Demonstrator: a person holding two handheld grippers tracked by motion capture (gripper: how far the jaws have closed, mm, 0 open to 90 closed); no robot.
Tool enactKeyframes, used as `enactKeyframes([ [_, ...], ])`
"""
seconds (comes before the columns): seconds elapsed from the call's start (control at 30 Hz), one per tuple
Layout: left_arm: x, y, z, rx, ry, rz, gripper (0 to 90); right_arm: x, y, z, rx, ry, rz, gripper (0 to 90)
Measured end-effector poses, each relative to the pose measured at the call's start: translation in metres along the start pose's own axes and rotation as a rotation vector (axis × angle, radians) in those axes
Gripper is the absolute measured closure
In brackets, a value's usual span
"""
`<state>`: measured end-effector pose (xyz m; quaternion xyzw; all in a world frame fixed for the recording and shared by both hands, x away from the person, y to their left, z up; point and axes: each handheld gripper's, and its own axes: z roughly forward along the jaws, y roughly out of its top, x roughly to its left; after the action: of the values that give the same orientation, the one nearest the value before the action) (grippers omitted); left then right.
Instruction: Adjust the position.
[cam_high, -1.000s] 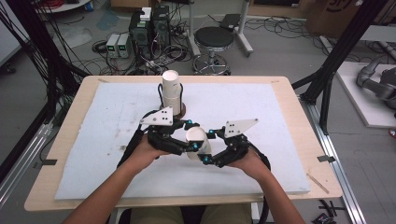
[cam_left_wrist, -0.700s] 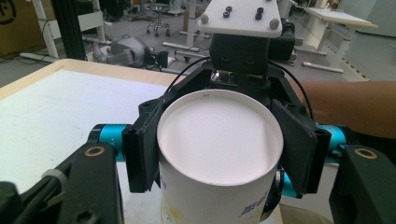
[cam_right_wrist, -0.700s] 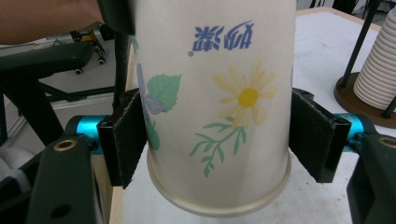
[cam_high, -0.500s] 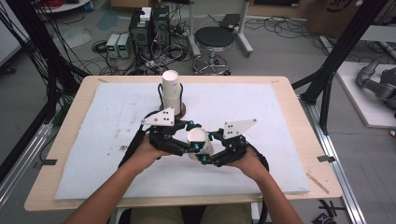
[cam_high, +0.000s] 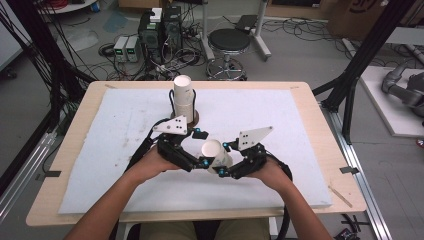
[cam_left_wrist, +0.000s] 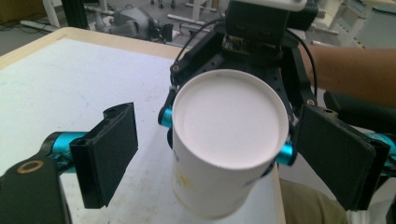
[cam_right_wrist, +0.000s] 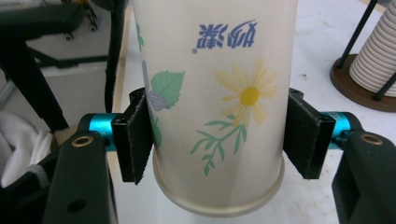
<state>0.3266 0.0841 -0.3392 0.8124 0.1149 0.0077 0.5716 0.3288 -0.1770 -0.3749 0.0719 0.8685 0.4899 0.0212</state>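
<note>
In the right gripper view the paper cup (cam_right_wrist: 215, 93) runs off the top edge, so its base is cut away, and the cup stack (cam_right_wrist: 373, 56) in its holder is clipped by the right edge. In the left gripper view the cup's (cam_left_wrist: 229, 144) lower rim leaves the bottom edge, and it hides most of the right gripper (cam_left_wrist: 224, 140) behind it. In the high view the cup's (cam_high: 216, 154) print is too small to read.
</note>
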Motion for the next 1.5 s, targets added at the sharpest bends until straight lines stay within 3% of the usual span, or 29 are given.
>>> enactKeyframes([
  [0.5, 0.000, 0.008, -0.013, 0.078, -0.009, 0.031, 13.4, -0.002, 0.027, -0.008, 0.180, -0.019, -0.091, 34.3],
  [1.07, -0.001, 0.012, 0.000, 0.176, -0.035, 0.059, 15.0, 0.004, 0.048, 0.004, 0.353, -0.008, -0.155, 34.2],
  [1.27, -0.001, 0.011, 0.004, 0.199, -0.047, 0.063, 17.9, 0.006, 0.053, 0.007, 0.381, -0.006, -0.165, 34.2],
  [1.5, 0.001, 0.010, 0.006, 0.237, -0.070, 0.063, 30.1, 0.008, 0.053, 0.011, 0.424, -0.008, -0.166, 34.1],
])
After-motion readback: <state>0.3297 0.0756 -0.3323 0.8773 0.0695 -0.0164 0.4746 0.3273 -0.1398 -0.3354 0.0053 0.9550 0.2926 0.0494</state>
